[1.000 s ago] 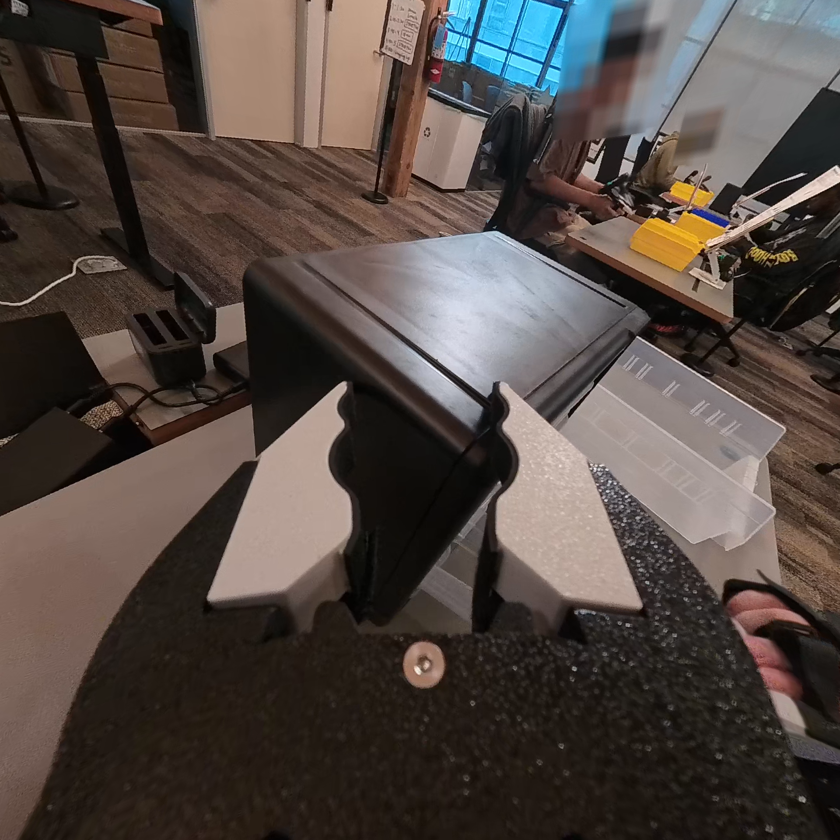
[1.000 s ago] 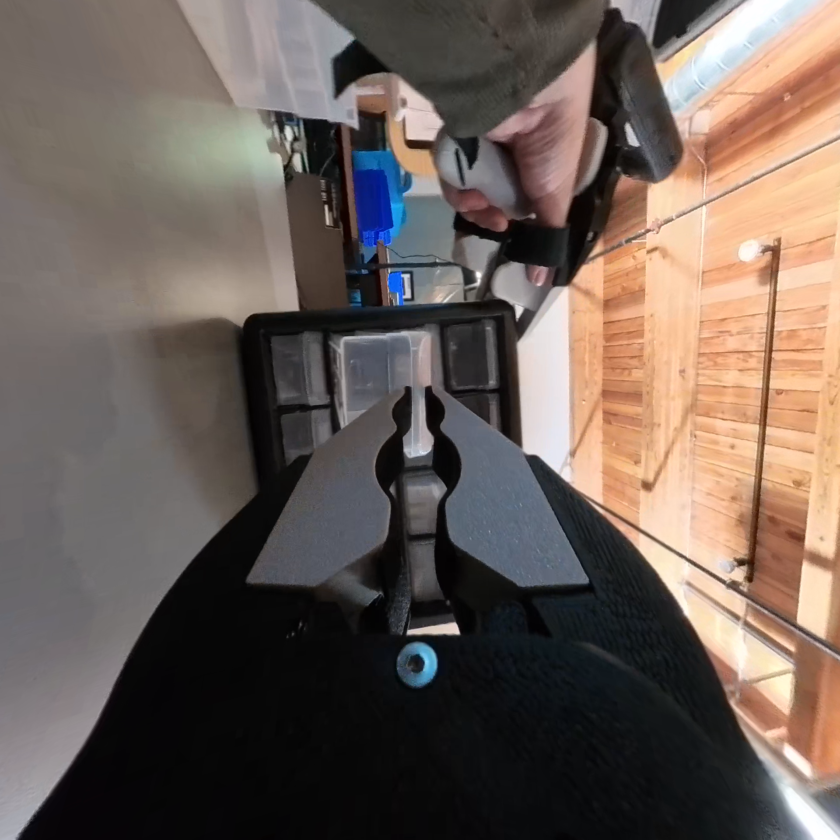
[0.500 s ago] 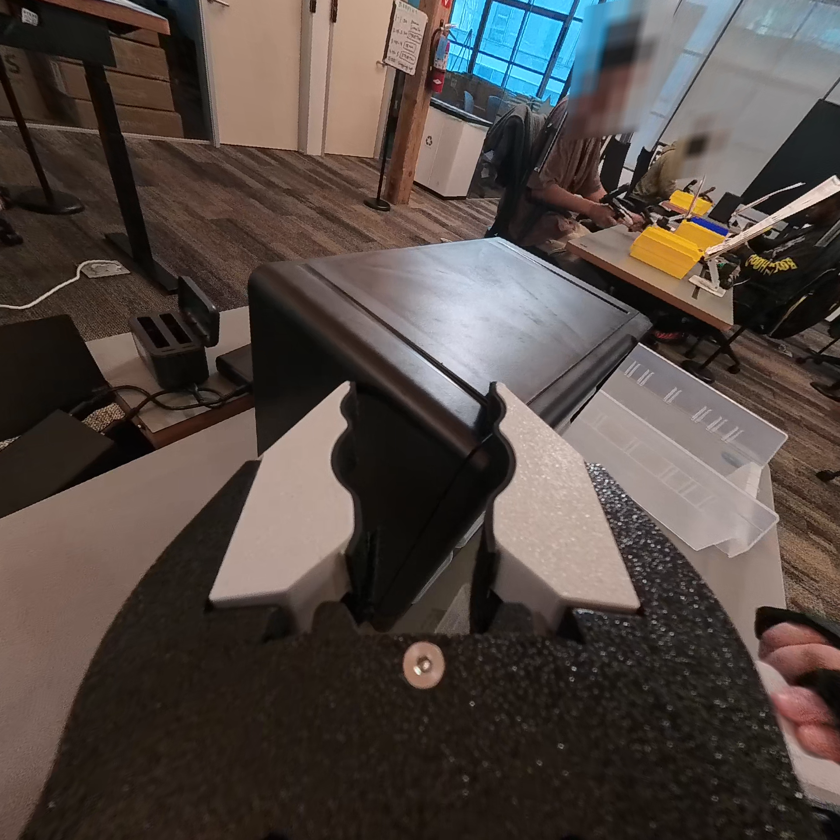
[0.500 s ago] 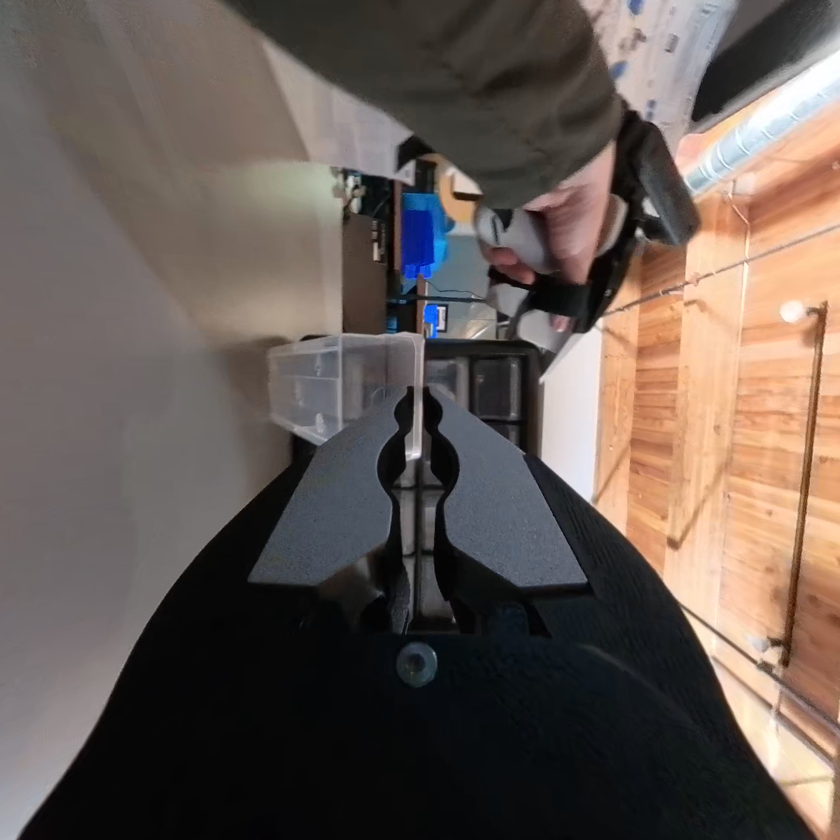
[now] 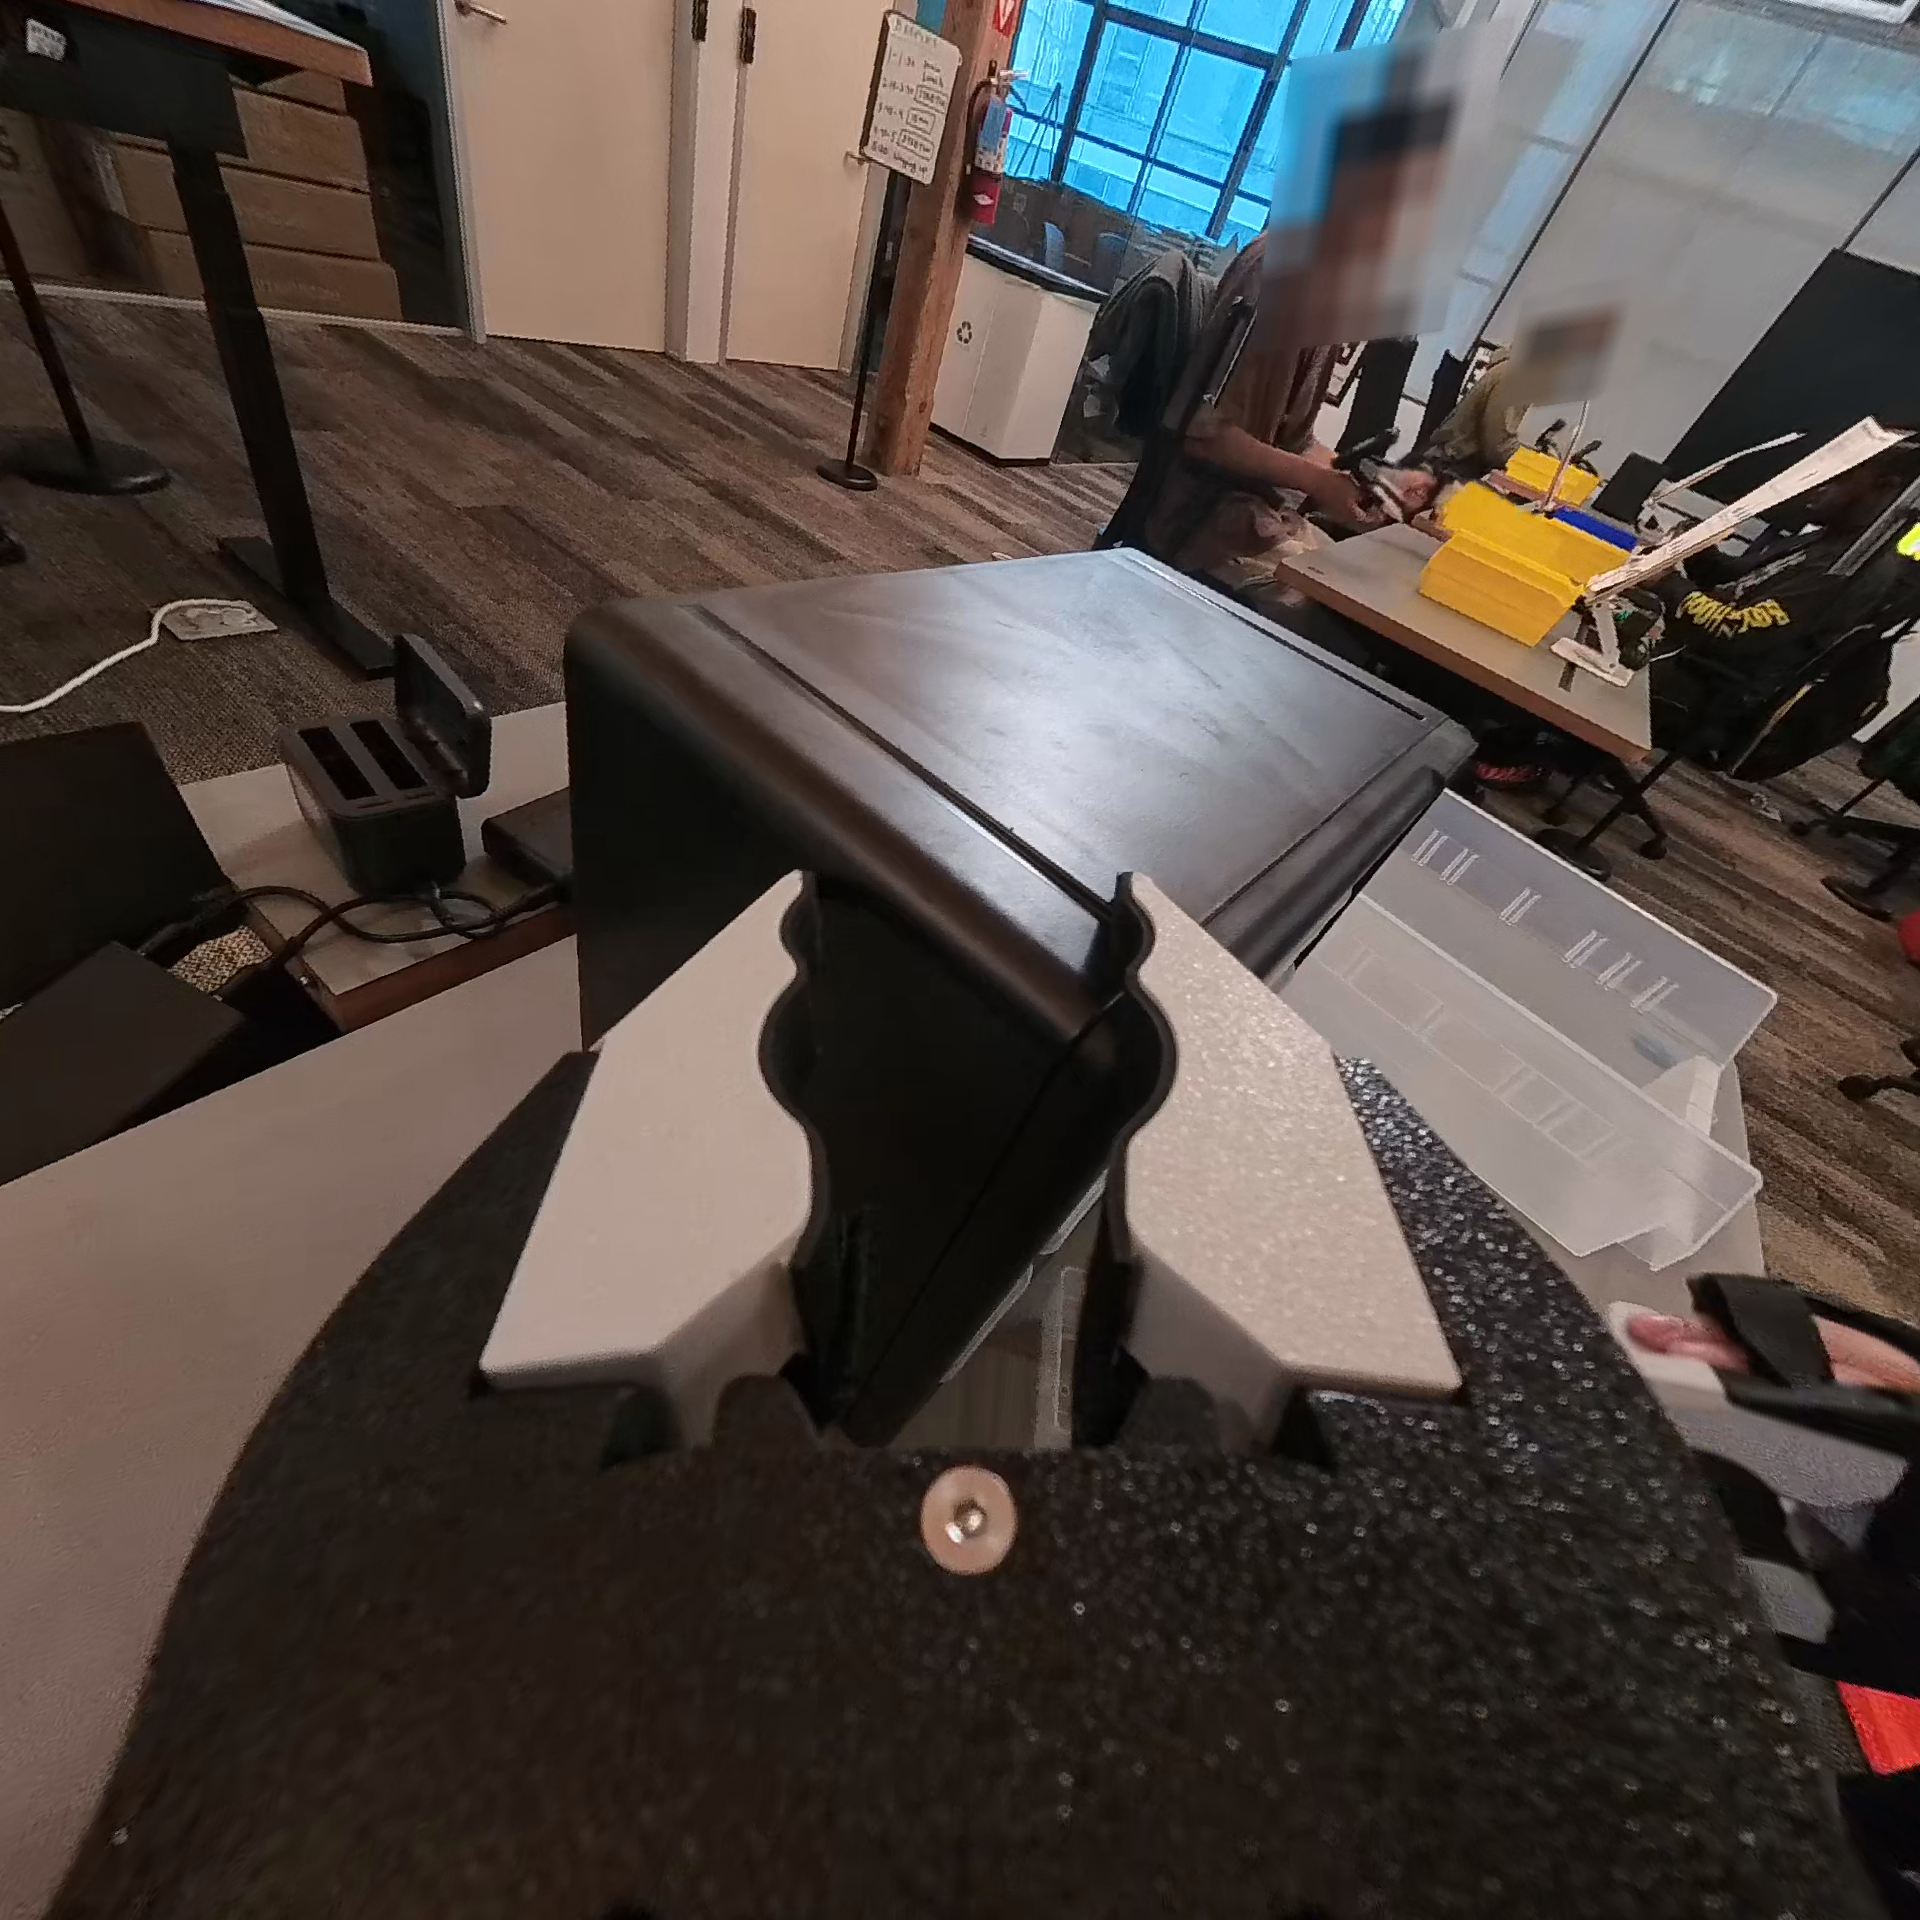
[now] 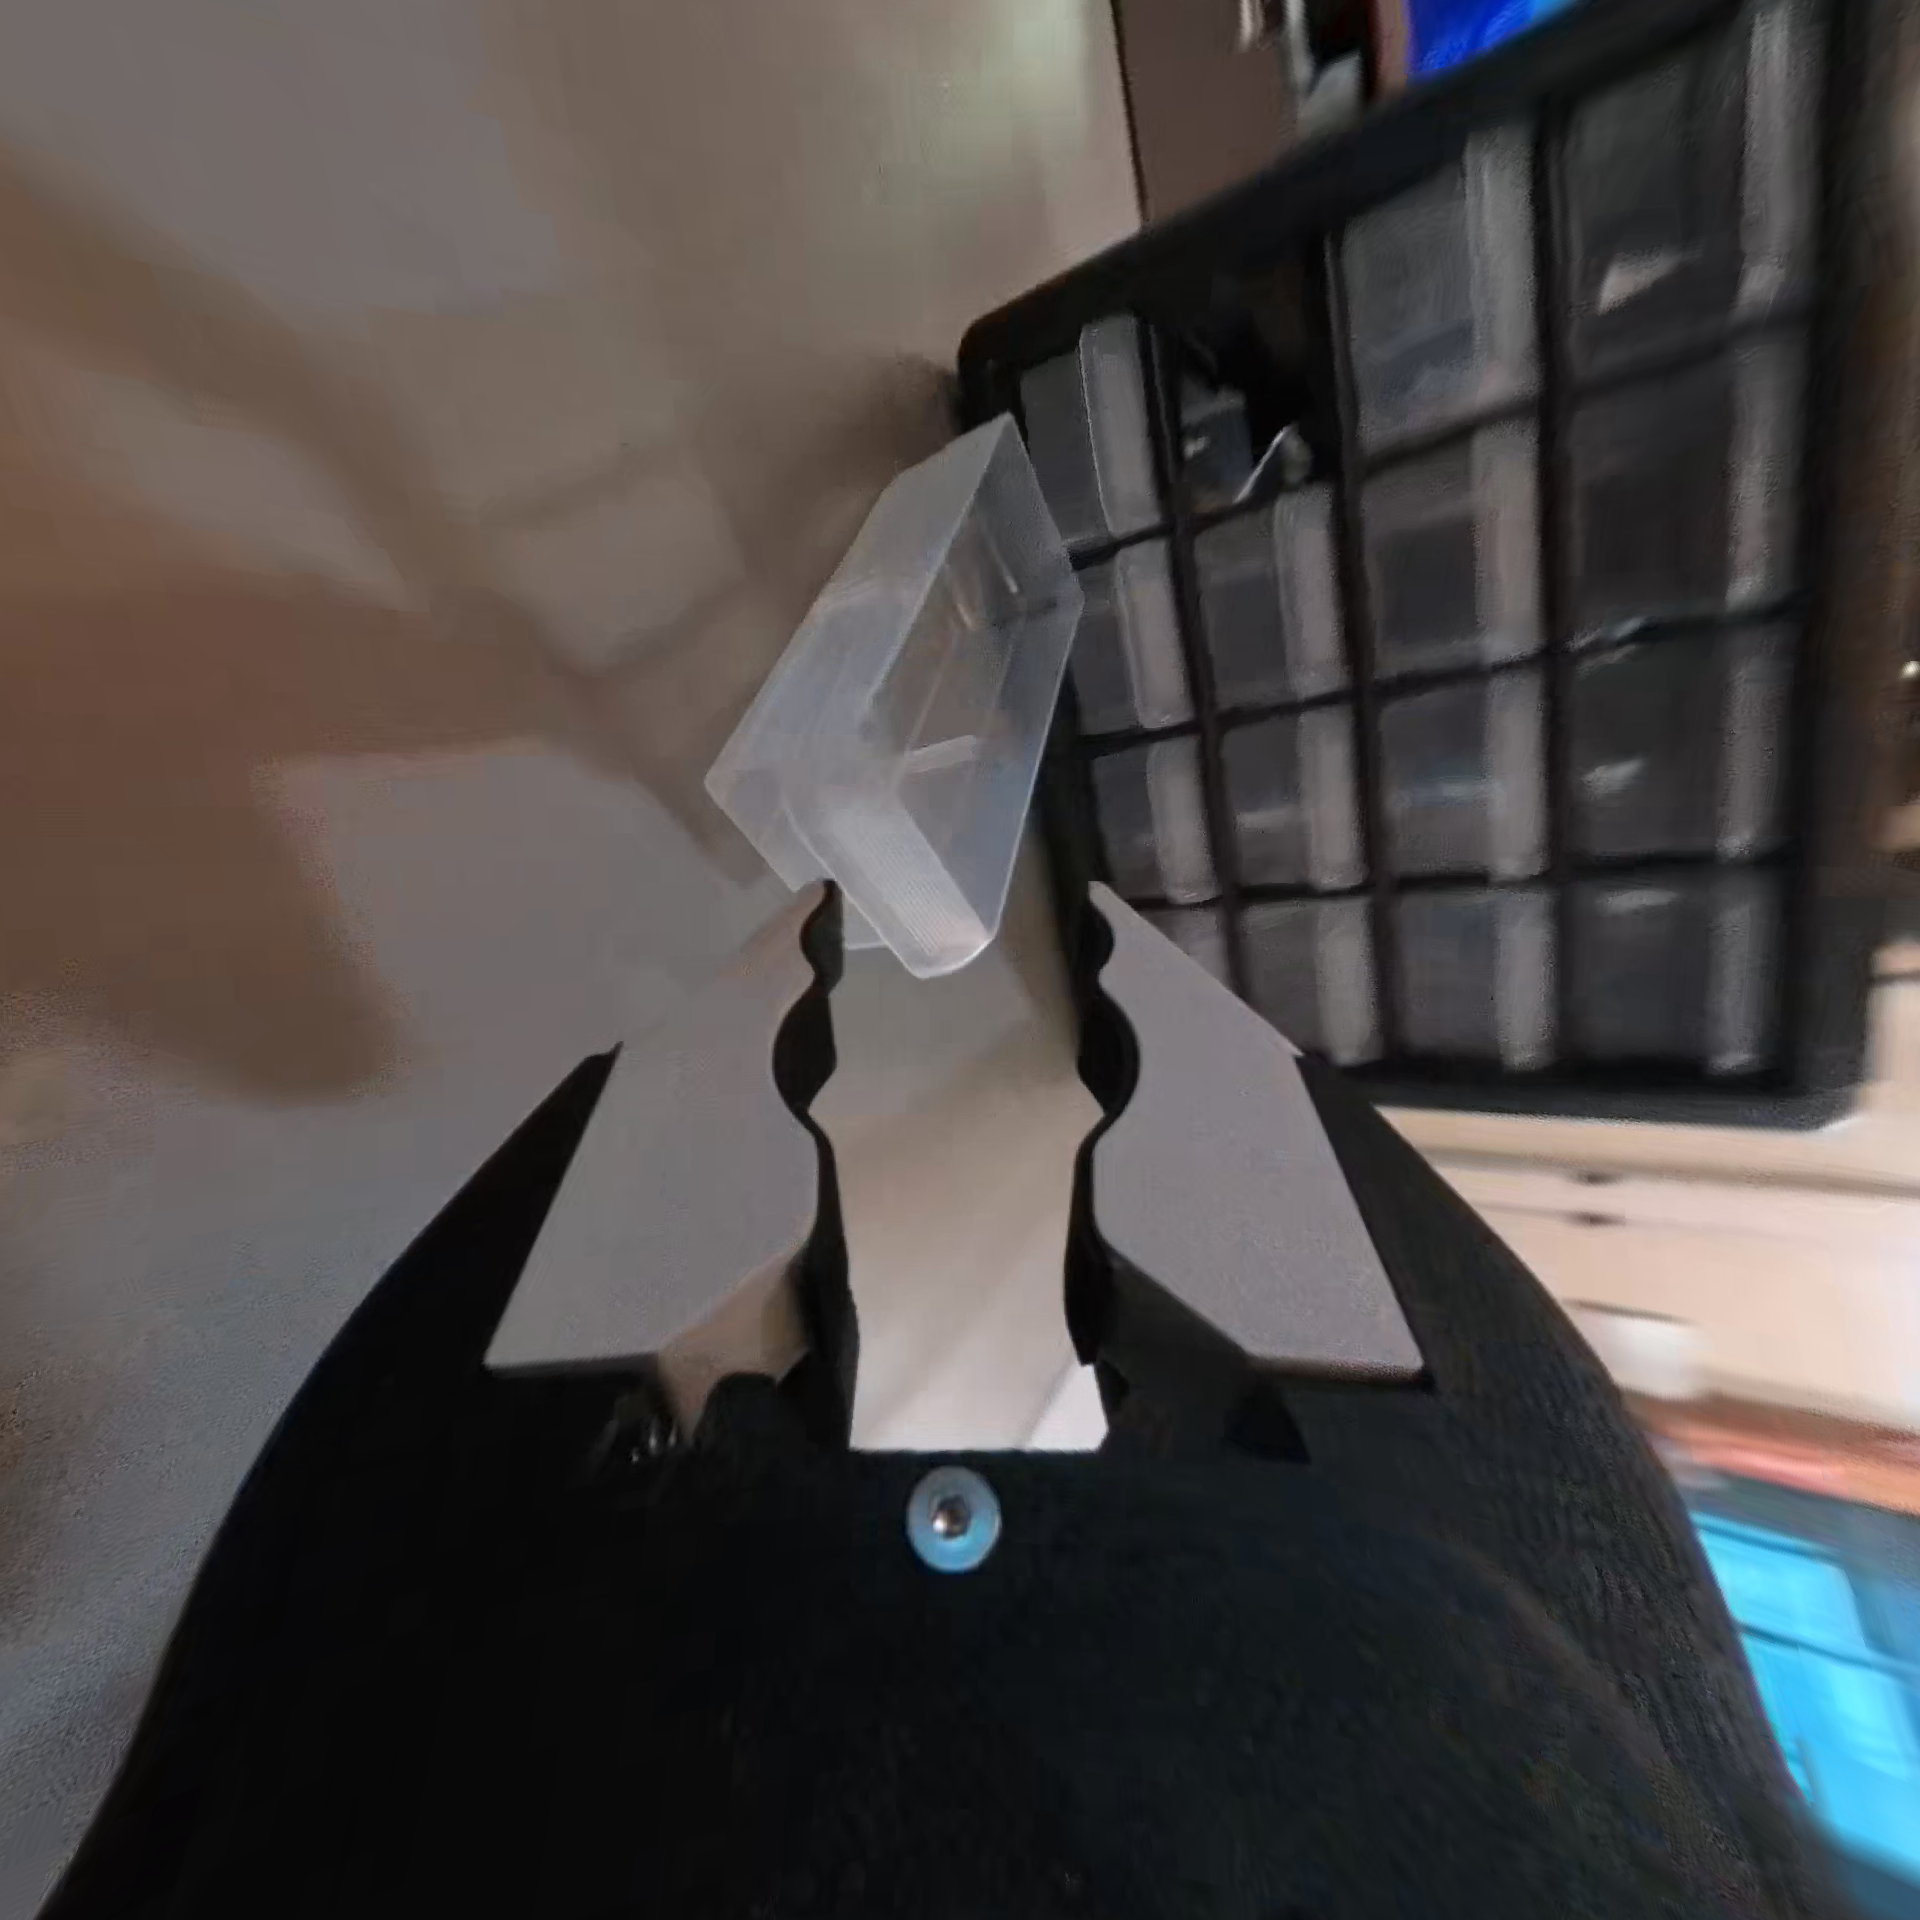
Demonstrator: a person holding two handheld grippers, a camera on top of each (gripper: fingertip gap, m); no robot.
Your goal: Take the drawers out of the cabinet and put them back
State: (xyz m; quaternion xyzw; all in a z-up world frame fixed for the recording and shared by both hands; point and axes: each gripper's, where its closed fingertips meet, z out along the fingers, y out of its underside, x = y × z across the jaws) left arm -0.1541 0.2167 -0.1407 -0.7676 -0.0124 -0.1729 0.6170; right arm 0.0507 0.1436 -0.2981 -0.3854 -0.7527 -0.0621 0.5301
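Observation:
In the left wrist view my left gripper [image 5: 961, 904] is shut on the near top corner of the black cabinet [image 5: 1091, 707] and holds it on the pale table [image 5: 208, 1247]. In the right wrist view my right gripper [image 6: 956, 899] is open. A small clear drawer [image 6: 904, 707] sits tilted just past its fingertips, with its handle tab between them, close to the left finger. I cannot tell whether it rests on the table. The cabinet front [image 6: 1455, 623] shows a grid of small clear drawers and one empty slot [image 6: 1226, 416] near its top left.
Large clear drawers [image 5: 1507, 1018] lie on the table right of the cabinet. A black charger box [image 5: 384, 790] with cables sits on a lower side table to the left. A hand [image 5: 1766, 1361] shows at the right edge. People sit at a far table with yellow bins [image 5: 1507, 582].
My right gripper pulled the small clear drawer out of the cabinet, swung round with it, then opened and let go. My left gripper stayed clamped on the cabinet.

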